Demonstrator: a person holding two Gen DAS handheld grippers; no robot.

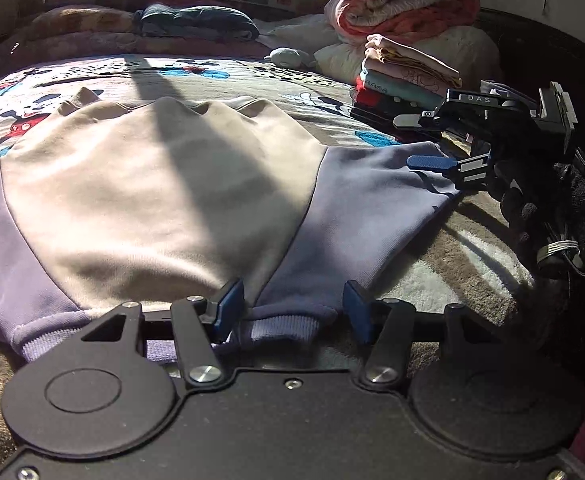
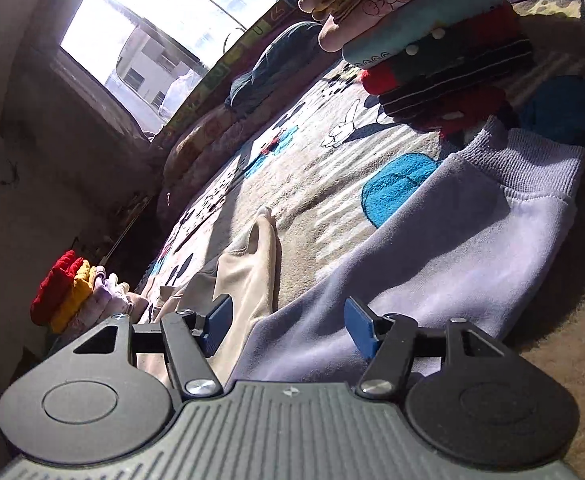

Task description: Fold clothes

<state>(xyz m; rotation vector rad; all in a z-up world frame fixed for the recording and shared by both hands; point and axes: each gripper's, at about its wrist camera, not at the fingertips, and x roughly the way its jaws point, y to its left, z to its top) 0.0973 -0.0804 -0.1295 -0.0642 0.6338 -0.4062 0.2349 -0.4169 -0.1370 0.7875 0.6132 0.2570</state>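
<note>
A cream-and-lilac sweatshirt [image 1: 152, 184] lies flat, unfolded on the bed [image 1: 432, 276] – several garments already stacked [image 1: 404, 80] – both grippers' fingers wide, holding nothing: left gripper [image 1: 292, 312], right gripper [image 2: 288, 328].

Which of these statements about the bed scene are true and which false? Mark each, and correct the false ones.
1. The sweatshirt has a cream body and lilac sleeves. True.
2. The left gripper is shut on a cuff. False: its jaws stand open either side of the ribbed cuff.
3. A stack of folded clothes lies beyond the sweatshirt. True.
4. The right gripper is clamped shut. False: open, above a lilac sleeve.
</note>
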